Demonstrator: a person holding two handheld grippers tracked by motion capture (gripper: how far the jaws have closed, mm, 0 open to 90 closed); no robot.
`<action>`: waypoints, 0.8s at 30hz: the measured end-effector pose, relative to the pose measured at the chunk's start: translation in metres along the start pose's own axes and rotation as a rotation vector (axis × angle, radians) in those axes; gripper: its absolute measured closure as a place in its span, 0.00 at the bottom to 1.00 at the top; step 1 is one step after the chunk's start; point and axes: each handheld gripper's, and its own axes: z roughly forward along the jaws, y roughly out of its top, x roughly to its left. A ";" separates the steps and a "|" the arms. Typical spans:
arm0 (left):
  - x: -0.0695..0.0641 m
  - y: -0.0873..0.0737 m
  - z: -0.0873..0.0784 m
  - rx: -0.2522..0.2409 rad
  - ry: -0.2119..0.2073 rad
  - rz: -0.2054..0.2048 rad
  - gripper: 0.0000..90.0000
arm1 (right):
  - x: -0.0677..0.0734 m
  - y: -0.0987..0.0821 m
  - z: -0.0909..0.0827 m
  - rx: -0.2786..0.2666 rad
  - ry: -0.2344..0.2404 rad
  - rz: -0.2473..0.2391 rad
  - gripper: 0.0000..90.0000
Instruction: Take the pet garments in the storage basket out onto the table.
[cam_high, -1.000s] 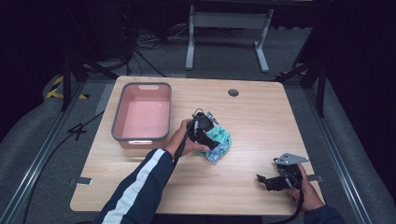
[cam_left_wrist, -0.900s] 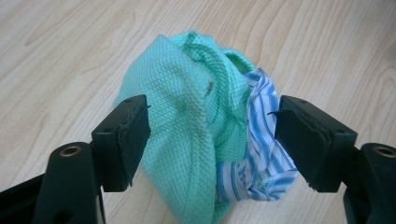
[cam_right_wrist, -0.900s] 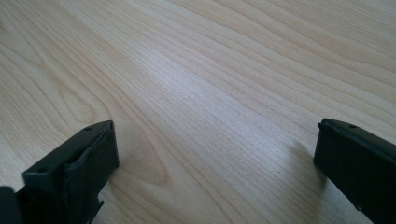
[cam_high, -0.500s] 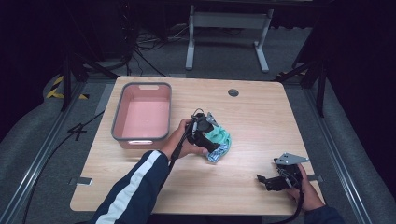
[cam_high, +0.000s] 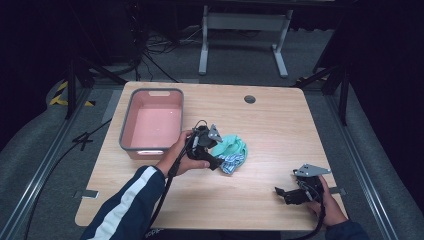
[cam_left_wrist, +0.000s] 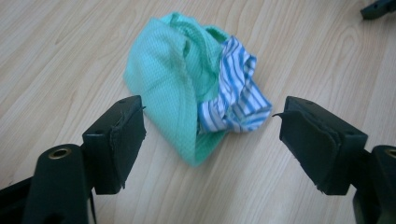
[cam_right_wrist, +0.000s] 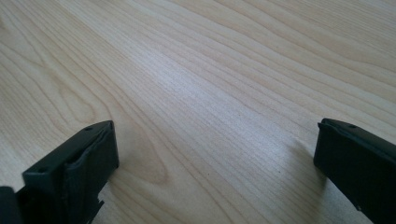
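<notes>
cloth bundle (cam_high: 231, 151), green with a blue-and-white striped piece folded into it, lies crumpled on the wooden table (cam_high: 260, 125) near its middle, just right of the pink tub (cam_high: 152, 122). in the left gripper view the bundle (cam_left_wrist: 196, 100) rests flat on the wood ahead of the jaws and partly between their line; neither pad touches it, and clear table shows on both sides.

left gripper (cam_high: 214, 159) is held just beside the bundle on its near-left side, the hand wrapped round its body. jaws stand apart and have just been opening; nothing is gripped, the cloth lying free in front of them. left gripper (cam_left_wrist: 210, 135) looks down on the bundle at a slant.

right gripper (cam_high: 281, 193) rests low at the near right corner of the table, well apart from the cloth, its cable trailing off the near edge. in the right gripper view its jaws are wide apart with bare wood between them (cam_right_wrist: 215, 149); nothing is held. whether it touches the tabletop cannot be told for certain from the high view.

tub sits at the left, apparently holding nothing.
</notes>
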 end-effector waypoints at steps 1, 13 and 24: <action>0.000 0.000 0.000 0.000 0.000 0.000 0.25 | 0.000 0.000 0.000 0.000 0.000 0.000 0.00; -0.011 -0.030 -0.025 0.004 -0.002 0.065 0.26 | 0.000 0.000 0.000 0.000 0.000 0.000 0.00; -0.021 -0.058 -0.041 0.007 0.009 0.096 0.27 | 0.000 0.000 0.000 0.000 0.000 0.000 0.00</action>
